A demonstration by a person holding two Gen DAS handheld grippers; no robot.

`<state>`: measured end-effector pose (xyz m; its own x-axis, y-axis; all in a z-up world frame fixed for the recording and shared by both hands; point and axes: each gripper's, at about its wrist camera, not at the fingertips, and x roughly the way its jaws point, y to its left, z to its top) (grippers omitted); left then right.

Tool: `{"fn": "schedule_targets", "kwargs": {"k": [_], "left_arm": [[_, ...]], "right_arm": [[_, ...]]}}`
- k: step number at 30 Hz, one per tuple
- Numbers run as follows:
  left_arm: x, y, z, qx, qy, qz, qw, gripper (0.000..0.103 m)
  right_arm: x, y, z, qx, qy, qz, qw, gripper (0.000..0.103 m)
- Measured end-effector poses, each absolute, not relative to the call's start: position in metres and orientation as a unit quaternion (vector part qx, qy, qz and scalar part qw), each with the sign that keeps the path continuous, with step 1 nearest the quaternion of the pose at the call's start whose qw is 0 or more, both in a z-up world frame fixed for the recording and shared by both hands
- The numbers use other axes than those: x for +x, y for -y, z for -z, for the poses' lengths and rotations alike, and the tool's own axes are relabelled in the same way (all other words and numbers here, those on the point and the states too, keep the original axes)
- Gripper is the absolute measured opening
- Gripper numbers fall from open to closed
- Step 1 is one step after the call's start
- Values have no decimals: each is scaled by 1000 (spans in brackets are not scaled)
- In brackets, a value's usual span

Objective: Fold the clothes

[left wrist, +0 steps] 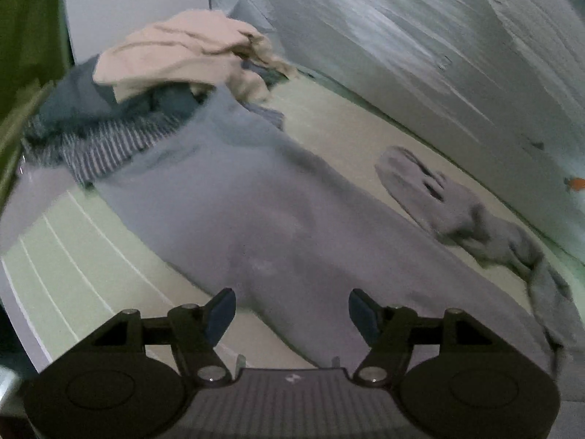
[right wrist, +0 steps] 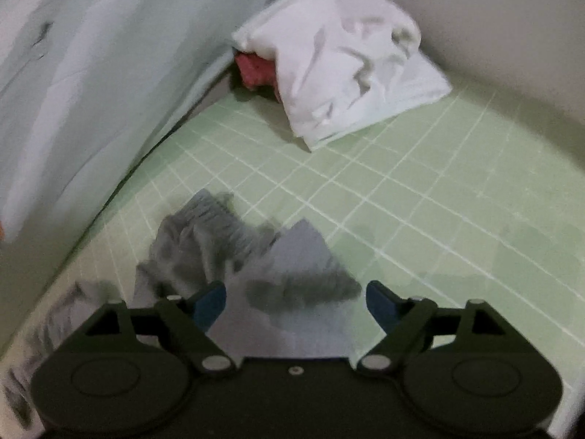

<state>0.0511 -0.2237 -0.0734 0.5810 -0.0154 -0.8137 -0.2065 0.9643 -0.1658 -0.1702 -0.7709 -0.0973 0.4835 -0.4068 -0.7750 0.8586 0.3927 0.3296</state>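
A grey long-sleeved garment (left wrist: 256, 212) lies spread across the green grid mat (left wrist: 73, 263), its sleeve (left wrist: 438, 197) bunched toward the right. My left gripper (left wrist: 291, 309) hovers open just above the garment's near part, nothing between its blue pads. In the right wrist view a crumpled grey part of the garment (right wrist: 226, 248) with a ribbed cuff lies on the mat (right wrist: 438, 201). The right gripper (right wrist: 294, 300) stands open over that cloth, its fingers on either side and not closed on it.
A heap of unfolded clothes sits at the far left: a beige piece (left wrist: 182, 51) on top of blue and striped fabric (left wrist: 91, 146). A pale curtain or sheet (left wrist: 420, 55) hangs along the back. A white folded cloth (right wrist: 347, 51) over something red (right wrist: 256, 69) lies in the far corner.
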Motion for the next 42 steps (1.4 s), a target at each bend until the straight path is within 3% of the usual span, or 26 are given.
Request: {"fn": "schedule_targets", "kwargs": {"k": [1,2,3,5,11,14,16,18,20,23,34,42], "left_arm": [[46,236,75,-125,-456,-51,879,70],[42,247,76,-125,-459,-47,878,70],[38,259,77,-122,-462,-43,877,70],[32,280,79,-113,-465,-33,877,70],[13,316,78,-103,-460,-16,882,70],[10,324,80,-96,-468,-12,879,70],[8,328,81,-89,-472,-9,877,70],[10,332,79,-81,-470,-7,879,71],[11,337,78,-78,-469,-3,880,73],[14,346,76,-74,-468,5,880,73],[50,394,71,-63,-467,51,881,74],[101,468,89,-38,-487,129,863,74]], "right_arm": [[-169,785,101,385,-305,398,775,82],[-168,798,105,398,-306,390,772,65],[-167,802,111,401,-319,376,772,37],[-173,800,112,382,-329,352,788,17],[-256,763,78,314,-304,350,828,10],[-280,758,104,292,-378,349,806,11],[-285,757,114,292,-405,357,790,22],[-286,756,111,290,-394,366,792,46],[-282,757,101,278,-369,376,803,63],[-262,766,89,242,-349,373,825,77],[-140,778,101,190,-380,280,861,78],[-118,807,111,214,-377,309,847,77]]}}
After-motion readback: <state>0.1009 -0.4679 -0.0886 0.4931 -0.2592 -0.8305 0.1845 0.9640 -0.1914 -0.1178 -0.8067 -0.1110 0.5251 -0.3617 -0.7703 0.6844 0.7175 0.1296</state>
